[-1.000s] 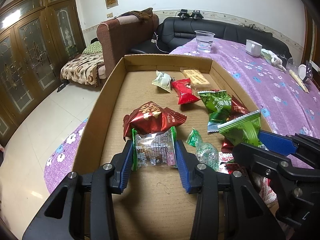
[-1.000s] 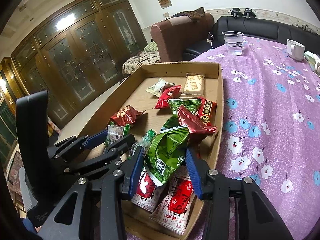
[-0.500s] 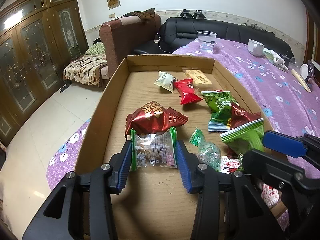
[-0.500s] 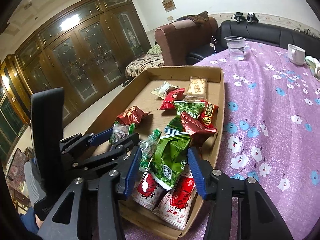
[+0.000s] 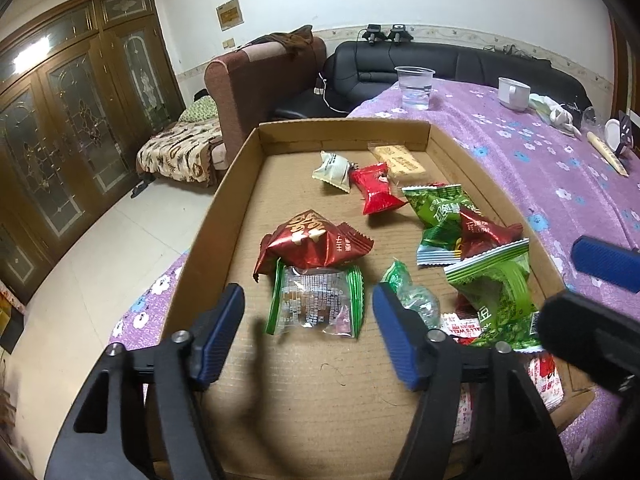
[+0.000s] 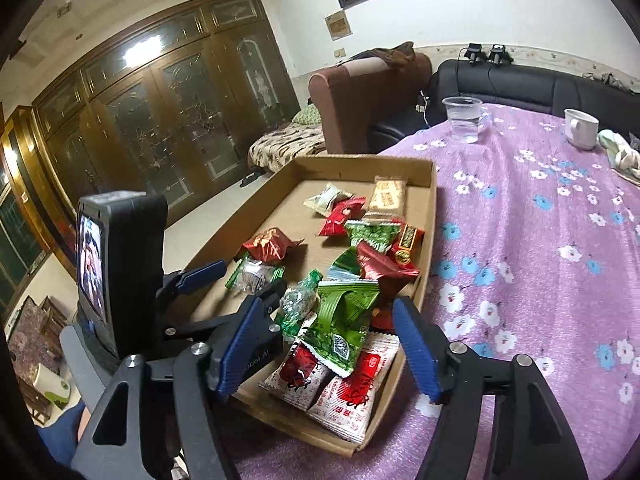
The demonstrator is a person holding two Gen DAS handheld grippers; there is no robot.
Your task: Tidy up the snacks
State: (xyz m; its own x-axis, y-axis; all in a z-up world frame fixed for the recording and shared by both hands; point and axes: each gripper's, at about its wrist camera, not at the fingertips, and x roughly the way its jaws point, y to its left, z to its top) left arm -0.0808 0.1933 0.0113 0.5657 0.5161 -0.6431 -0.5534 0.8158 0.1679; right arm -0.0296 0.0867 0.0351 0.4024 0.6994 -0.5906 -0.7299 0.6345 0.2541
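A: Where are the snacks?

B: In the cardboard tray (image 5: 224,200) at frame centre, on the purple cloth (image 5: 560,184). The clear packet (image 5: 316,304) with green edges lies flat in the lower middle, its top tucked under the red packet (image 5: 312,240).

A: And the left tongs (image 5: 306,332)?

B: Spread wide, holding nothing; each blue finger (image 5: 218,332) stands clear of the clear packet.

A: The right tongs (image 6: 324,344)?

B: Also wide open, straddling a green packet (image 6: 344,316) without touching it. In the left view only one blue finger shows, cut off at the right edge.

A: Anything hard to make out?

B: The white-red packets (image 6: 352,396) are half buried, their print unreadable.
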